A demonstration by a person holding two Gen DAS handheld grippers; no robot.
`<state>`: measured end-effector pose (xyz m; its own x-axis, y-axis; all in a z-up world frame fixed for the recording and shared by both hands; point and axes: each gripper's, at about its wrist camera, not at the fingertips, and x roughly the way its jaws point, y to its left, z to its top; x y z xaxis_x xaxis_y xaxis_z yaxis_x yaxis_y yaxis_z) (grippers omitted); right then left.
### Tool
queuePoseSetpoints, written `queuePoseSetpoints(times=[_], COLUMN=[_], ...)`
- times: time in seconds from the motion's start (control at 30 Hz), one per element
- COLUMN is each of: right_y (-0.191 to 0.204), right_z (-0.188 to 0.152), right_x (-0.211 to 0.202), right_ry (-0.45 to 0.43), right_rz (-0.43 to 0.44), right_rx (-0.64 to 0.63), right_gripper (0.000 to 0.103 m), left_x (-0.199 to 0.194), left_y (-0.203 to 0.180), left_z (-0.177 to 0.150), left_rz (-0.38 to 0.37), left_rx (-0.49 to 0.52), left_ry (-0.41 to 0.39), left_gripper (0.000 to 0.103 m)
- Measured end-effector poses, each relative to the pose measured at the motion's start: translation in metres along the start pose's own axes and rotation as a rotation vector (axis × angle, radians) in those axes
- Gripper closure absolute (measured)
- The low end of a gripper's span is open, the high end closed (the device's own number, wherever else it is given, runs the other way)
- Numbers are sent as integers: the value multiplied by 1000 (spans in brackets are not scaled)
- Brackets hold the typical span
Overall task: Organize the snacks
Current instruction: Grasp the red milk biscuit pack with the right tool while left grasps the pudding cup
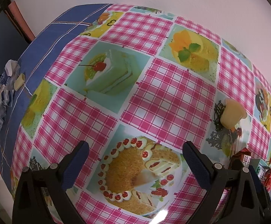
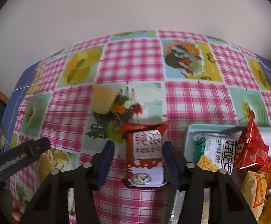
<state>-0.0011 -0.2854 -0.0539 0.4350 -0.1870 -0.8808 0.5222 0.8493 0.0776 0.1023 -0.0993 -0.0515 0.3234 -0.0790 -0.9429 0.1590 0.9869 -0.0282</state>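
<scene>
A red and white biscuit packet (image 2: pixel 146 168) lies flat on the pink checked tablecloth (image 2: pixel 131 61). My right gripper (image 2: pixel 138 146) straddles it. The right finger touches the packet's edge, while a strip of cloth shows between the left finger and the packet. That packet's red end (image 1: pixel 244 155) peeks in at the right of the left wrist view. My left gripper (image 1: pixel 135 149) stands open over a printed cake picture, holding nothing. A pale yellow jelly cup (image 2: pixel 103 100) (image 1: pixel 230 113) lies on its side beyond the packet.
A teal-rimmed white box (image 2: pixel 189 130) at the right holds several snack packs, among them a green and yellow one (image 2: pixel 215 151) and a red one (image 2: pixel 251 147). Crumpled blue and white wrappers (image 1: pixel 3 93) sit on the blue cloth (image 1: pixel 42 43) at the table's left edge.
</scene>
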Motion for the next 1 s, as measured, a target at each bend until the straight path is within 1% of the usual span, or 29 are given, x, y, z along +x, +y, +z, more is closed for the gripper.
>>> queuePoseSetpoints(times=[0.07, 0.13, 0.27, 0.5, 0.8, 1.0], right_y=[-3, -5, -2, 7, -5, -9], right_z=[-1, -1, -2, -2, 10, 19], right_x=[4, 5, 8, 11, 12, 14], right_ry=[16, 17, 17, 7, -29, -58], right_rz=[5, 13, -2, -62, 9, 32], right_rx=[15, 24, 9, -50, 20, 35], right_gripper=[60, 60, 61, 61, 61, 61], left_x=[1, 1, 3, 10, 15, 25], left_y=[-1, -3, -6, -18, -48, -60], left_z=[0, -1, -2, -1, 0, 7], left_rz=[1, 2, -3, -19, -73, -147], left_rx=[3, 4, 8, 33, 82, 53], left_ry=[1, 2, 3, 5, -15, -30], left_gripper=[3, 3, 3, 3, 3, 3])
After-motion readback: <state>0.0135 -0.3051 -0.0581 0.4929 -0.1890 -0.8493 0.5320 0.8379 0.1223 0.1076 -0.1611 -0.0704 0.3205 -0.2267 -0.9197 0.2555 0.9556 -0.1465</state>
